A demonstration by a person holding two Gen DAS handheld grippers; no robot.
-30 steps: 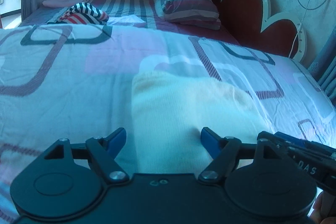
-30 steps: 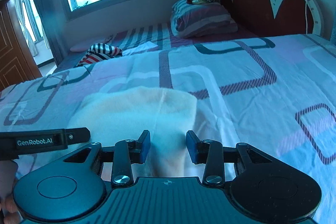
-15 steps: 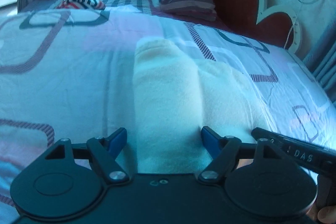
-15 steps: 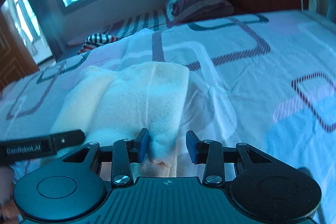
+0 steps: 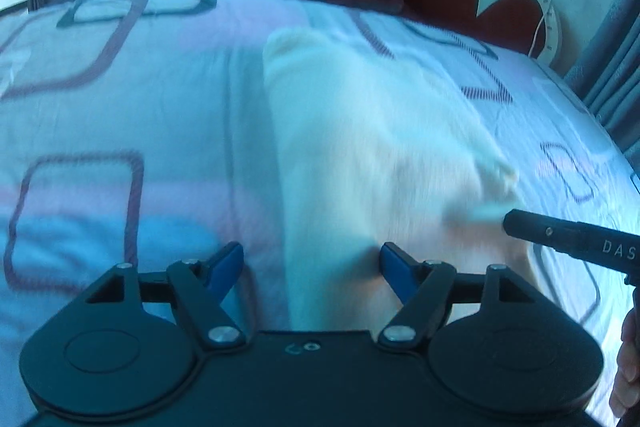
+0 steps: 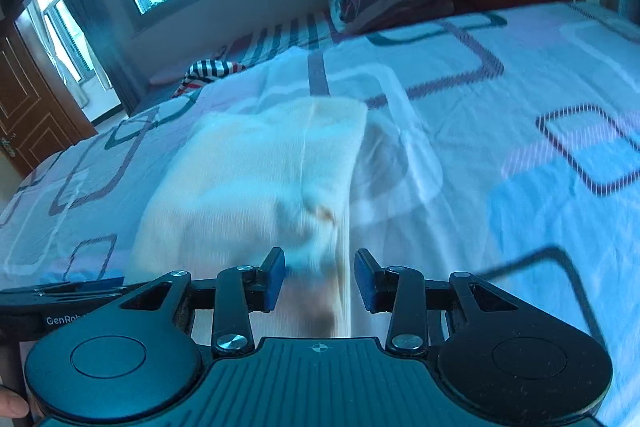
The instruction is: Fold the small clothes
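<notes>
Bedspread [image 5: 120, 115] carries cream garment [image 5: 360, 131] between both tongs.

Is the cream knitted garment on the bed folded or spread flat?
Partly folded: the cream knitted garment shows a lengthwise crease and a doubled right edge, lying narrow on the patterned bedsheet.

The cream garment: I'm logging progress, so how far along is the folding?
Done: the cream garment lies on the bedspread, seemingly doubled lengthwise. In hand: the left gripper and right gripper straddle its near edge, fingers apart. Left: gripping and folding it across.
</notes>
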